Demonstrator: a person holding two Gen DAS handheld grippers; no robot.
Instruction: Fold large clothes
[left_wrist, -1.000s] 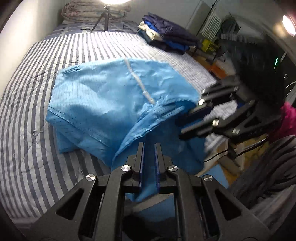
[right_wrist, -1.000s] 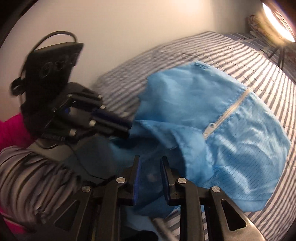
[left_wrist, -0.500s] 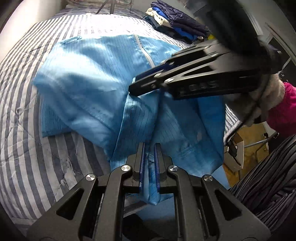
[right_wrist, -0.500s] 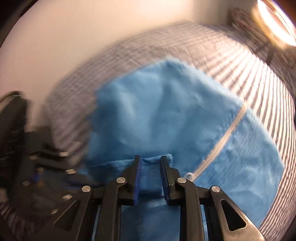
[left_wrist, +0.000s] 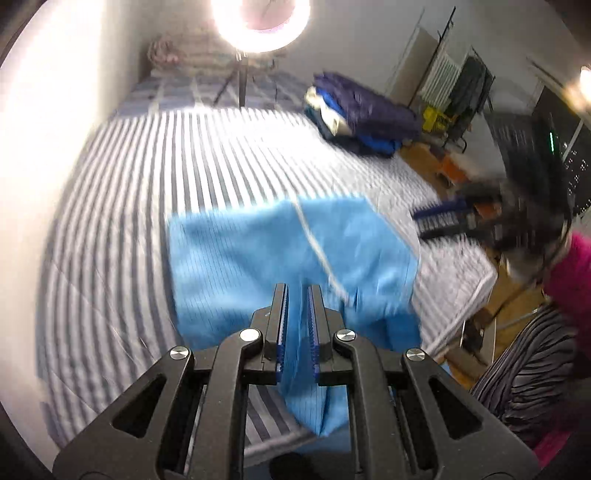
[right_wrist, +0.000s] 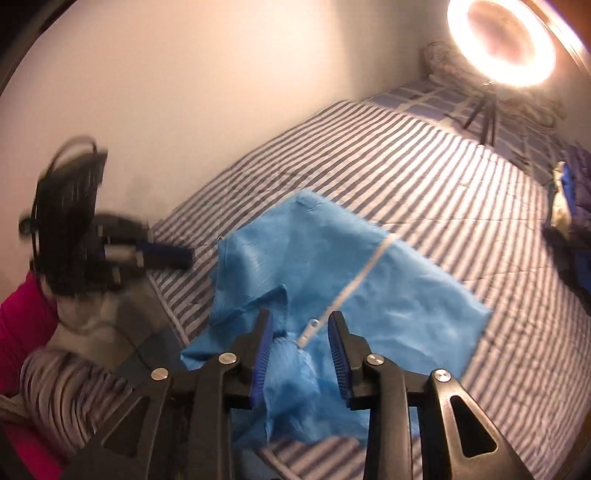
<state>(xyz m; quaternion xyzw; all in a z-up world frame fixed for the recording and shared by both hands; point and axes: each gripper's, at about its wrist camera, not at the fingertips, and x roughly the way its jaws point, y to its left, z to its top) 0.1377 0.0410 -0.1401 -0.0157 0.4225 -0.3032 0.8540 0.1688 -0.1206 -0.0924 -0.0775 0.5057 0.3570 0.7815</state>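
Risk: garment (left_wrist: 258, 258) is only half folded, and I'd guess the loose flap near the bed's (left_wrist: 147, 166) edge could slide off it and undo the fold, since one grip has let go.
Cause: right gripper (right_wrist: 300, 350) has just been opening; cloth lies between its jaws but the pads stand clear of it.
Left gripper (left_wrist: 296, 328): jaws nearly closed, pinching a hanging fold of the garment, tilted down toward the bed.
Right gripper pose: pointed steeply down over the garment's near edge by the zip (right_wrist: 354, 280).
Garment place: spread on the bed, near its foot, well apart from the clothes pile (left_wrist: 362, 114) at the far side.
Blur: both views smeared, so finer contact I cannot tell.
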